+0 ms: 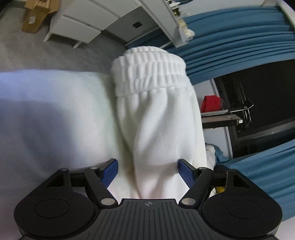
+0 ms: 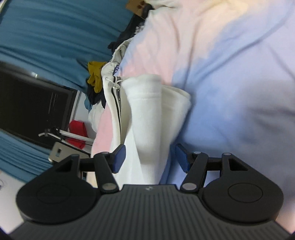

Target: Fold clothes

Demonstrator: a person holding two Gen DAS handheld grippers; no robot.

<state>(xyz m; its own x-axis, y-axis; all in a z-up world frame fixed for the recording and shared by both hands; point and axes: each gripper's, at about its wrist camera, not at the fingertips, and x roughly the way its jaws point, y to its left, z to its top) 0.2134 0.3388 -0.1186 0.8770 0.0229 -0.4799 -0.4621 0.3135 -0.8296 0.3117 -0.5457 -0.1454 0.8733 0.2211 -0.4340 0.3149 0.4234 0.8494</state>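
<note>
A white knit garment (image 1: 158, 118) with a ribbed elastic waistband (image 1: 149, 73) lies on the pale bed sheet (image 1: 55, 110). My left gripper (image 1: 148, 170) stands open around it: the cloth bulges up between the blue pads (image 1: 186, 172) and brushes the right-hand one, but nothing is pinched. In the right wrist view another folded part of the white garment (image 2: 149, 118) runs between the fingers of my right gripper (image 2: 150, 158). That gripper is open too, with gaps on both sides of the cloth. The garment rests on the pink and blue sheet (image 2: 230, 92).
A white jacket with a black zip (image 2: 112, 99) and a heap of clothes with a mustard piece (image 2: 95, 75) lie at the bed's edge. Beyond the bed are blue curtains (image 1: 239, 37), a dark window (image 1: 258, 103), a red object (image 1: 211, 103), white drawers (image 1: 79, 24) and a cardboard box (image 1: 36, 16).
</note>
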